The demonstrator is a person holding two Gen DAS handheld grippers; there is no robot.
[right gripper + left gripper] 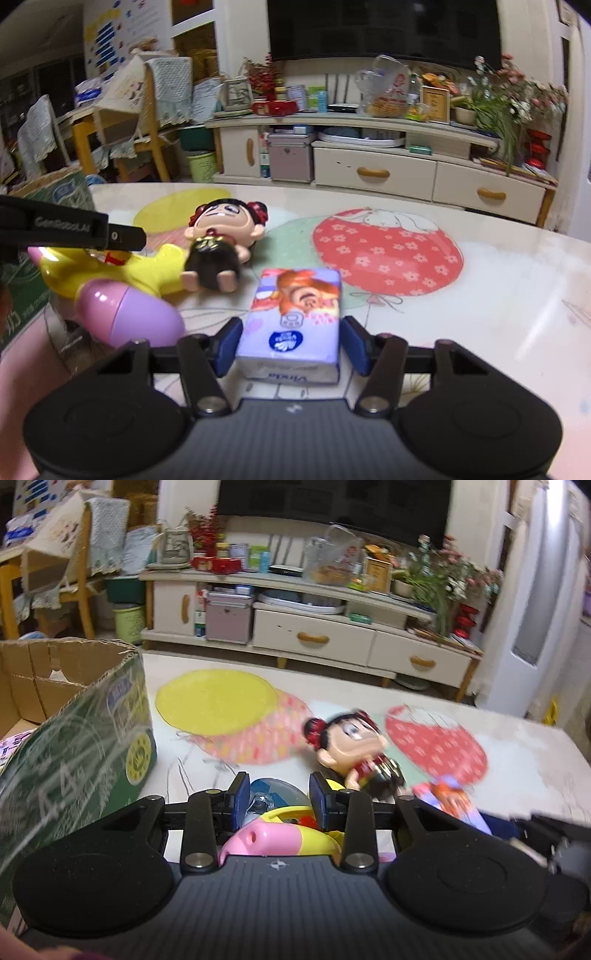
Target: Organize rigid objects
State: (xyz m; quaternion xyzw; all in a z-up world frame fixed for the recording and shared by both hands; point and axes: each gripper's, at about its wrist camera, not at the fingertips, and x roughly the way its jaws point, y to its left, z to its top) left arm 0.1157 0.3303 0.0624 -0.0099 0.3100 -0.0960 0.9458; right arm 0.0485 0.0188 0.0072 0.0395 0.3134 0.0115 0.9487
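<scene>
My left gripper (279, 795) is open, its fingers either side of a yellow and pink toy plane (280, 832) with a clear dome; the plane also shows in the right wrist view (122, 284). A doll with red hair buns (354, 746) lies just beyond, seen too in the right wrist view (221, 240). My right gripper (291, 339) is open around a purple tissue pack (295, 317) on the table; its pads stand apart from the pack's sides. The pack appears blurred in the left wrist view (450, 797).
A green cardboard box (77, 734) stands open at the left on the table (498, 288), which has a balloon-print cover. A TV cabinet (369, 166) and chairs (140, 122) stand beyond the far edge. The left gripper's arm (70, 227) reaches in from the left.
</scene>
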